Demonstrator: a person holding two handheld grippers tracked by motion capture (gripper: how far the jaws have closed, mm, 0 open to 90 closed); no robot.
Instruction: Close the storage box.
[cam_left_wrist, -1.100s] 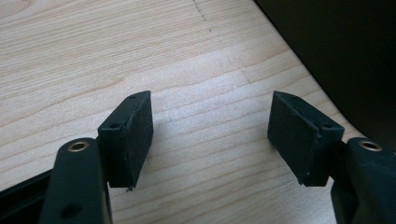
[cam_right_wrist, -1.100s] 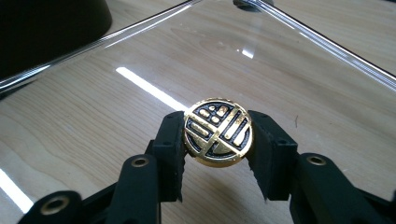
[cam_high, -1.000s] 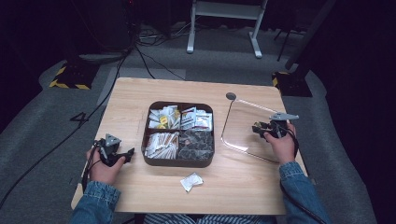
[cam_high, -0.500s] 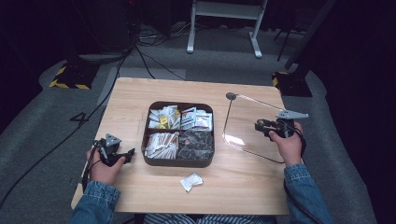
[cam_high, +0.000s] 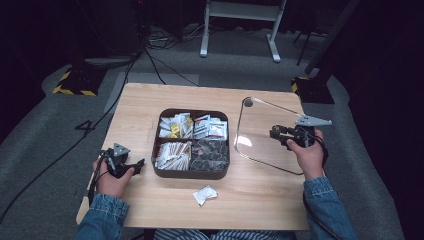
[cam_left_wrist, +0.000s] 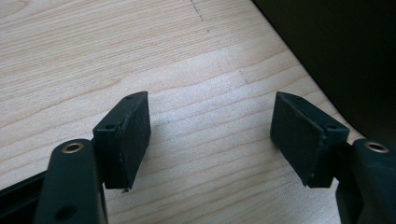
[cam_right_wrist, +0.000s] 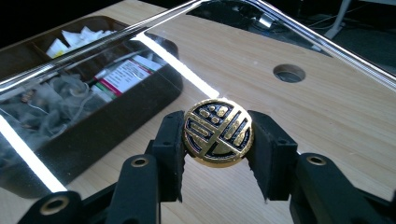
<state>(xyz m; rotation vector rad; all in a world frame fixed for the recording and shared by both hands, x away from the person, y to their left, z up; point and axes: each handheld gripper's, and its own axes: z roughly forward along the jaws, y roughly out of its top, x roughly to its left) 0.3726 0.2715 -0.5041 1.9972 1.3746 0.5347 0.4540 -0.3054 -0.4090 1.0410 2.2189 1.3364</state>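
Note:
A dark four-compartment tray (cam_high: 191, 175) of sachets and tea bags stands mid-table. To its right a clear lid (cam_high: 260, 125) is held tilted, its near edge low by the table. My right gripper (cam_high: 274, 134) is shut on the lid's round gold knob (cam_right_wrist: 217, 132), which sits squeezed between both pads of the right gripper (cam_right_wrist: 217, 140). The tray (cam_right_wrist: 140, 100) shows through the clear pane (cam_right_wrist: 177, 70). My left gripper (cam_high: 137, 164) rests on the table left of the tray. The left gripper (cam_left_wrist: 210, 126) is open over bare wood, with the tray's dark wall (cam_left_wrist: 345, 56) just beyond.
One white sachet (cam_high: 205, 194) lies loose on the table in front of the tray. A round hole (cam_high: 247, 102) in the tabletop sits behind the lid's far corner. Bare wood stretches along the table's back and front right.
My right gripper has shifted slightly to the right with the lid still in its grip. The left gripper has stayed where it was.

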